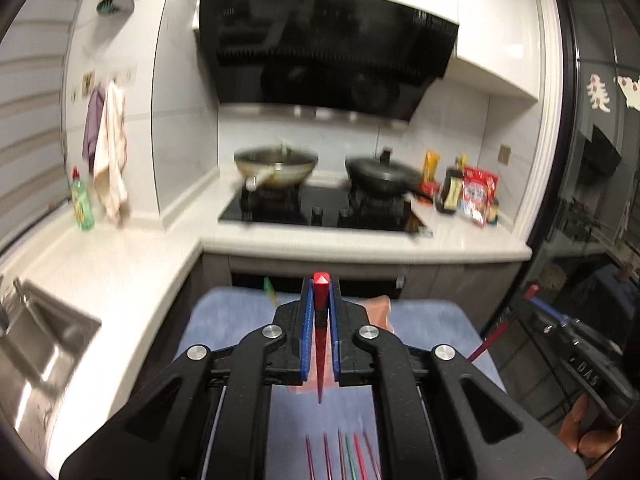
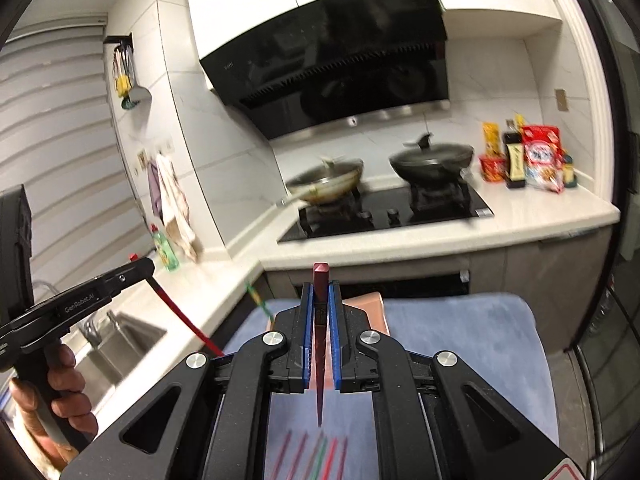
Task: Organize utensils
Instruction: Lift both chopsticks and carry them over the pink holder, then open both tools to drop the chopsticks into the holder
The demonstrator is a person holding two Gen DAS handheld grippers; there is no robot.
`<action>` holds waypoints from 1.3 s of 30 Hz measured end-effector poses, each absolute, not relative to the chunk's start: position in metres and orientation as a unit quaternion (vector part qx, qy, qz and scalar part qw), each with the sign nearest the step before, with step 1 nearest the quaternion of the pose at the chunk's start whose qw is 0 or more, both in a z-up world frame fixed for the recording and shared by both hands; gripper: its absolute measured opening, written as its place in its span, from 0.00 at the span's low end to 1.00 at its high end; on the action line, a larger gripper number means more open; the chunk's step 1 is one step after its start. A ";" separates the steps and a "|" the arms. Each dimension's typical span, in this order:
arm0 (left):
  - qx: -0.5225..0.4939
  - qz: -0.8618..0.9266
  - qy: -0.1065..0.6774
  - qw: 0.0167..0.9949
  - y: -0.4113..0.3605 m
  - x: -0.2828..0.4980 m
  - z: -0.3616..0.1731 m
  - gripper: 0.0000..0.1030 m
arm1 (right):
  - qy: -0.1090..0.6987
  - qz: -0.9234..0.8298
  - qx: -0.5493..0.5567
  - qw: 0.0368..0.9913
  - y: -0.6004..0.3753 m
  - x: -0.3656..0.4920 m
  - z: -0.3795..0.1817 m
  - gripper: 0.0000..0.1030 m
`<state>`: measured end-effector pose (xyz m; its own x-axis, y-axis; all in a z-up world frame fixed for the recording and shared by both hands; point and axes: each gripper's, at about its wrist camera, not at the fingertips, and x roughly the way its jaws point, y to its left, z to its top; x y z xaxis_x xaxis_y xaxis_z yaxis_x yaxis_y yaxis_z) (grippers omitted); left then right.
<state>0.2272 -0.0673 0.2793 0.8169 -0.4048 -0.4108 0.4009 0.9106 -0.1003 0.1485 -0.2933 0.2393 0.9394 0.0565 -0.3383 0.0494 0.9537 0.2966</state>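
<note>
Above a blue mat [image 1: 420, 320], both grippers raised, each with one chopstick clamped upright. Left gripper [image 1: 320, 312]: jaws nearly closed on a bright red chopstick [image 1: 320, 344], square butt end uppermost, tapered tip pointing down toward the mat. Right gripper [image 2: 320, 312]: jaws likewise pinched narrow on a dark maroon chopstick [image 2: 320, 344], same orientation. On the mat beneath, blurred, a row of loose chopsticks [image 2: 320, 456], mostly red with one green among them. At the mat's far edge, a pink holder [image 2: 372, 308], partly hidden behind the jaws, and just left of it a green stick [image 2: 260, 304] leaning outward. In the background, an L-shaped white worktop [image 1: 360, 240] bearing a black hob [image 1: 320, 208] with a steel wok [image 1: 276, 166] and a dark pan [image 1: 384, 174], plus a cluster of bottles and packets [image 1: 468, 192] at its right end; sink [image 1: 44, 336] at far left. Seen from the right wrist camera, a hand [image 2: 60, 396] wrapped round the left gripper's handle.
</note>
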 end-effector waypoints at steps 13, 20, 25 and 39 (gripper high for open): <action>-0.021 -0.189 0.188 0.963 -0.104 0.310 0.301 0.07 | 0.144 -0.010 0.153 0.978 -0.305 0.264 0.265 0.07; -0.018 -0.185 0.216 0.959 -0.112 0.332 0.272 0.07 | 0.176 -0.019 0.150 0.973 -0.308 0.295 0.228 0.07; -0.019 -0.182 0.236 0.954 -0.112 0.344 0.249 0.07 | 0.202 -0.019 0.155 0.967 -0.311 0.305 0.202 0.07; -0.010 -0.152 0.223 0.963 -0.088 0.318 0.247 0.74 | 0.163 -0.020 0.158 0.974 -0.313 0.266 0.231 0.49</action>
<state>0.3180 -0.0876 0.2467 0.8541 -0.2979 -0.4264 0.2887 0.9534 -0.0879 0.2658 -0.3134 0.2311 0.9459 0.0119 -0.3242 0.0911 0.9494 0.3004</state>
